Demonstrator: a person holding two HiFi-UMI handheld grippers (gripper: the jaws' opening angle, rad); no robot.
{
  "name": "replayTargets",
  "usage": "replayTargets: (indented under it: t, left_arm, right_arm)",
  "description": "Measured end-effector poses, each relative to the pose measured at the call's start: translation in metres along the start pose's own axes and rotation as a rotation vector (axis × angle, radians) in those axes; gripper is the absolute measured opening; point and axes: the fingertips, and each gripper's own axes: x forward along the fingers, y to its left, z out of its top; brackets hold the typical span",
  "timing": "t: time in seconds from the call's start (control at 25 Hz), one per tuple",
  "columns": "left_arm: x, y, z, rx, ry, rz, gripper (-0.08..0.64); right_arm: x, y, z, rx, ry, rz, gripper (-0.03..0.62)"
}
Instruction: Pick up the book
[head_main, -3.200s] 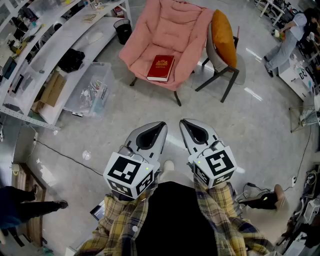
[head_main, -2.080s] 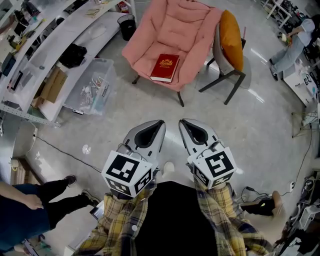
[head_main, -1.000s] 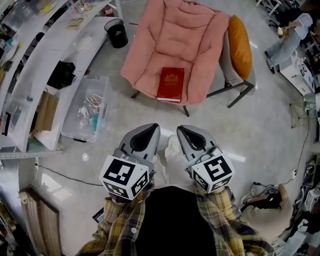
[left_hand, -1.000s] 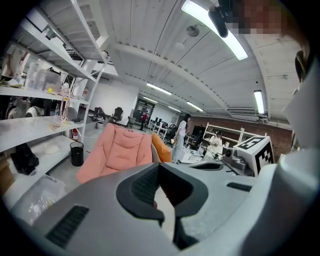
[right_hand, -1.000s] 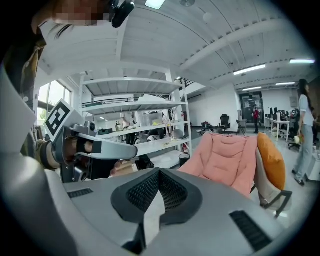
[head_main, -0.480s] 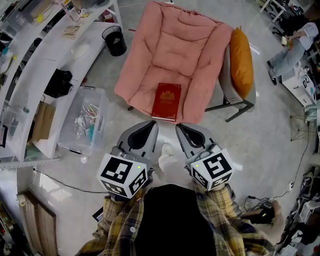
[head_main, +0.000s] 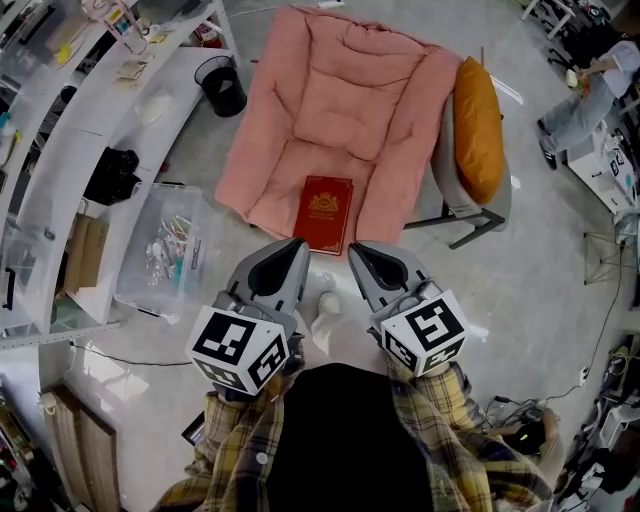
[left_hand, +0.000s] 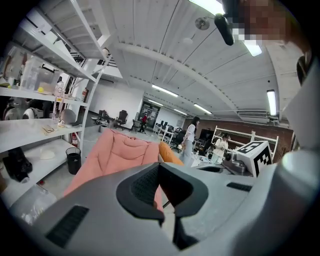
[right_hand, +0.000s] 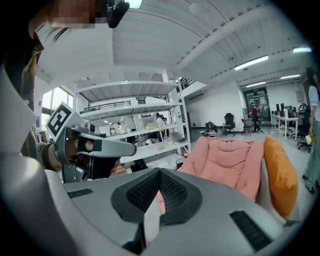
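Closed red book flat on pink armchair

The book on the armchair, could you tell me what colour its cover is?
The book is dark red with gold decoration; the head view shows it best.

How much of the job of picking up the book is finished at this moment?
Done: only standing close; the book lies untouched on the pink armchair seat. In hand: nothing; left gripper and right gripper are shut and empty, short of it. Left: open, reach, grip, lift.
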Motion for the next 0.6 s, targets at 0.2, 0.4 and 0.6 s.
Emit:
replayTargets:
  t: [0.2, 0.4, 0.6]
  left_arm:
    - [0.019, 0.012, 0.009, 0.001, 0.005, -0.009, 0.003]
    - [0.044, 0.035, 0.023, 0.007, 0.010, -0.055, 0.003]
    - [0.072, 0.062, 0.039, 0.030, 0.045, -0.165, 0.003]
  right_arm:
    - [0.013, -0.018, 0.007, 0.008, -0.005, -0.015, 0.014]
    - [0.037, -0.037, 0.017, 0.015, -0.007, -0.060, 0.014]
    - [0.066, -0.054, 0.028, 0.049, -0.014, -0.169, 0.014]
